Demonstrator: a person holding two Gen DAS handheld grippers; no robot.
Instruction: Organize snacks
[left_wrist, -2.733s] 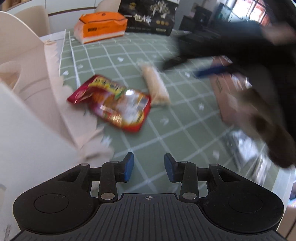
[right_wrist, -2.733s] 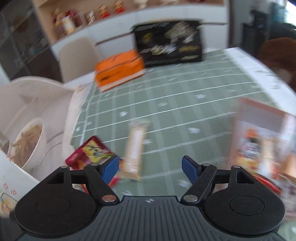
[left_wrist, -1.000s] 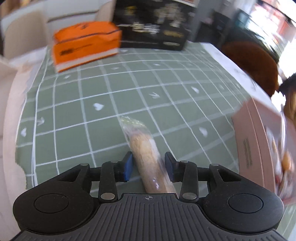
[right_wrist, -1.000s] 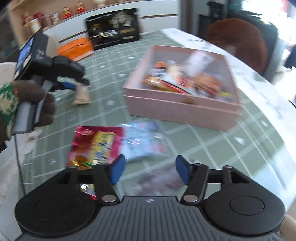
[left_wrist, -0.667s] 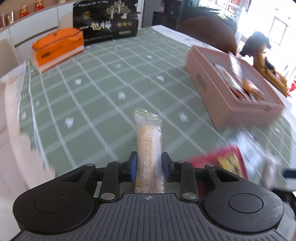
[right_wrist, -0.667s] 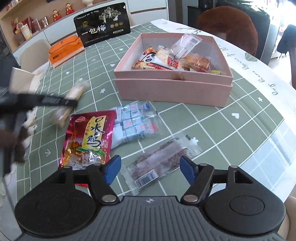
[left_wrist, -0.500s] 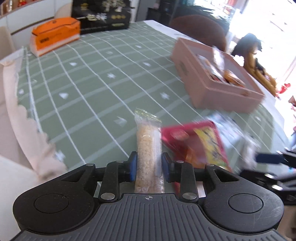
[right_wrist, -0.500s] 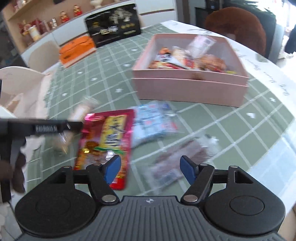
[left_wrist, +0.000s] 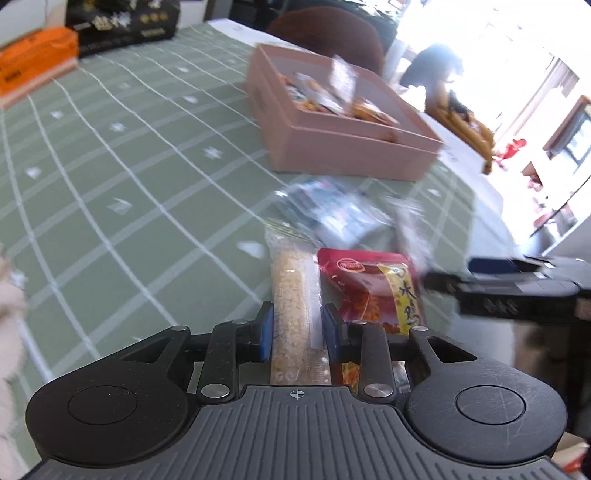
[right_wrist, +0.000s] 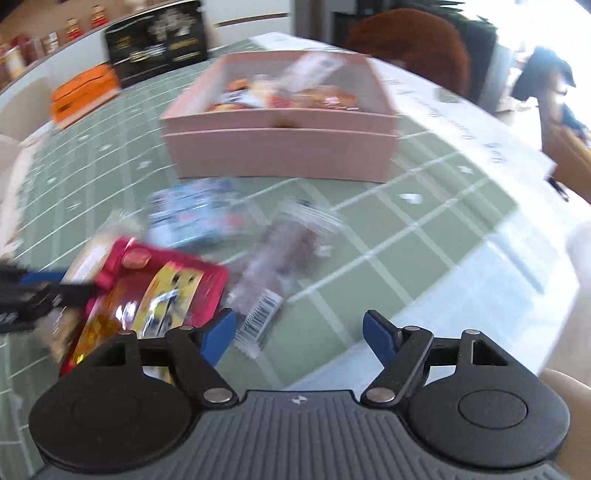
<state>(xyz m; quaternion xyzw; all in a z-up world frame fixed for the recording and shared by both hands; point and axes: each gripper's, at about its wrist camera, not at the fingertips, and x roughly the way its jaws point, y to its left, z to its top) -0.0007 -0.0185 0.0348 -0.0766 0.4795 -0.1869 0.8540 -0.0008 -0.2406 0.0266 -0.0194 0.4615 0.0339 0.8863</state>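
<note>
The green checked surface (left_wrist: 110, 155) fills most of both views, and the pink box (right_wrist: 280, 147) that collects the snacks stands on it well ahead of both grippers, already holding a jumble of packets. A second ago the left wrist view looked out over the bare far half of the cloth; it now faces the box and the loose pile in front of it, so the left gripper (left_wrist: 297, 330) has swung round toward the drop-off side.

On the cloth between the grippers and the box lie the red packet (right_wrist: 155, 291), a blue-and-white packet (right_wrist: 195, 216) behind it, and a clear wrapper with a barcode (right_wrist: 273, 266), all blurred. The red packet, which lay beside the grain bar on the left side of the cloth under three seconds ago, now sits with this group.

The grain bar (left_wrist: 295, 295) has left the surface: it stands clenched between the left fingers, which were apart and bare then, its sealed end pointing toward the box. That snack looks ready to be carried into the box.

The right gripper (right_wrist: 299, 334) hangs low over the near edge of the pile with its fingers spread wide and nothing between them; the barcode wrapper, just ahead of them, is probably its next pick.
</note>
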